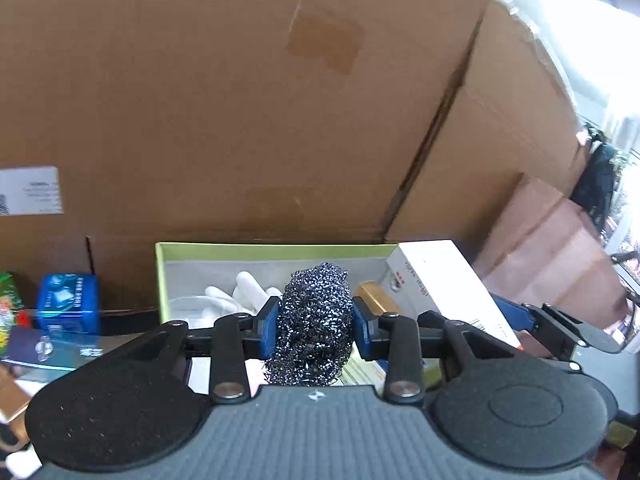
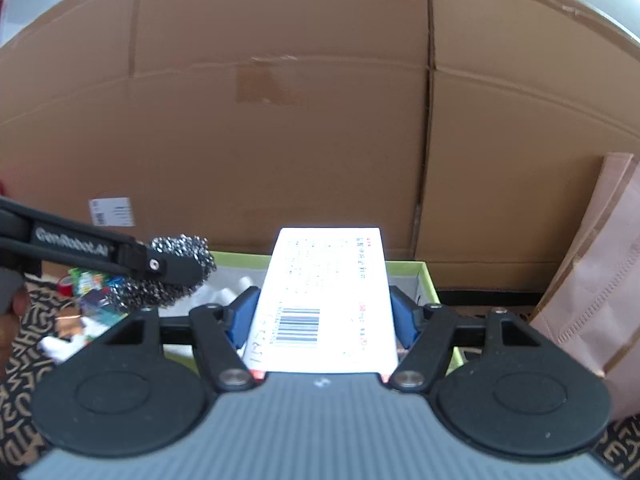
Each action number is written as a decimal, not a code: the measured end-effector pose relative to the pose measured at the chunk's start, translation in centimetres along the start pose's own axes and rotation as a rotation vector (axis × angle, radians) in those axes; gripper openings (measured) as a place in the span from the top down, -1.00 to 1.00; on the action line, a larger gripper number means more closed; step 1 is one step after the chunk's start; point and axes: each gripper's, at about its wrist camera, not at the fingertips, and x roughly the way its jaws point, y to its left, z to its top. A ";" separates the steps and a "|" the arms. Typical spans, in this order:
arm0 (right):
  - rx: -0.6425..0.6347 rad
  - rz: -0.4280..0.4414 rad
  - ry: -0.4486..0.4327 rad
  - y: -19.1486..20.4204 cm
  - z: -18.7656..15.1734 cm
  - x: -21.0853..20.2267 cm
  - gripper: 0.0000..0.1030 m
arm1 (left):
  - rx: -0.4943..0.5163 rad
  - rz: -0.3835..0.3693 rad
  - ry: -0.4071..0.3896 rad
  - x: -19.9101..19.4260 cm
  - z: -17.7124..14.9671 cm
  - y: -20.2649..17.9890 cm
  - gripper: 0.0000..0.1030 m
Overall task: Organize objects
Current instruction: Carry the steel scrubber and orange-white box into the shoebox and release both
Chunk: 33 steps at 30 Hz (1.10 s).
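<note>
My left gripper (image 1: 314, 326) is shut on a dark steel wool scrubber (image 1: 316, 320) and holds it in front of an open green-rimmed box (image 1: 264, 246). White items (image 1: 240, 292) and a gold box (image 1: 374, 298) lie inside. My right gripper (image 2: 322, 316) is shut on a flat white carton with a barcode (image 2: 328, 296), held over the green-rimmed box (image 2: 426, 280). The carton also shows at the right in the left wrist view (image 1: 444, 284). The left gripper with the scrubber (image 2: 180, 272) shows at the left in the right wrist view.
Large cardboard boxes (image 1: 240, 100) form a wall behind the box. A blue tissue pack (image 1: 68, 302) and colourful packets (image 1: 8, 304) lie left. A pink paper bag (image 2: 592, 292) stands right. A patterned cloth (image 2: 24, 344) covers the table.
</note>
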 end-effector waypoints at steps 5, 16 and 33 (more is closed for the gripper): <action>0.029 0.000 0.048 -1.8 -0.7 4.1 -0.30 | -0.004 0.020 0.035 2.9 -0.1 0.4 0.25; -0.051 0.000 0.109 -1.4 -2.5 8.3 -0.68 | 0.025 0.028 -0.044 3.1 -0.9 1.2 -0.57; -0.047 -0.013 -0.051 0.2 -1.6 -0.9 -1.00 | 0.094 0.047 -0.131 -4.7 -2.2 -0.2 -0.69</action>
